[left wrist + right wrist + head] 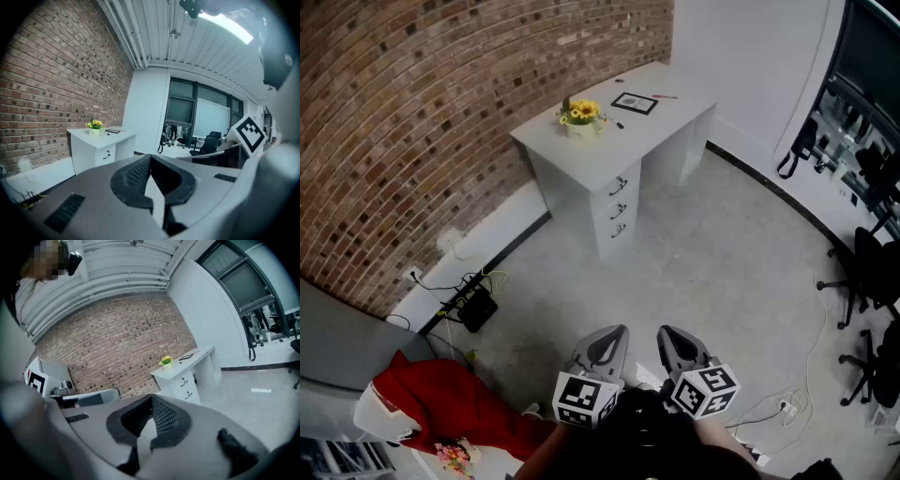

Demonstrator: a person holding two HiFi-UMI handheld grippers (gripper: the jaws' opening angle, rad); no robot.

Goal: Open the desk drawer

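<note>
**Both tongs closed and empty, drawers still far ahead**

The left gripper (607, 343) is hovering low in the head view with its jaws pressed together on nothing; the right gripper (673, 343) is riding just beside it, jaws likewise meeting and empty; both are pointing slightly downward over the grey floor (703, 281). The white desk (609, 131) is standing well apart from them, straight ahead against the brick wall (412, 112), carrying a pot of yellow flowers (581, 117) and a dark framed card (635, 103); its stack of three drawers (617, 208) is sitting under the desk's left end, all fronts lying flush, each handle appearing to run level across its front. The stack is lying almost in line with the left gripper, so that one is looking marginally better placed; either way the person is probably needing to walk in, part the jaws and take a handle crosswise before pulling it back toward themselves.
</note>
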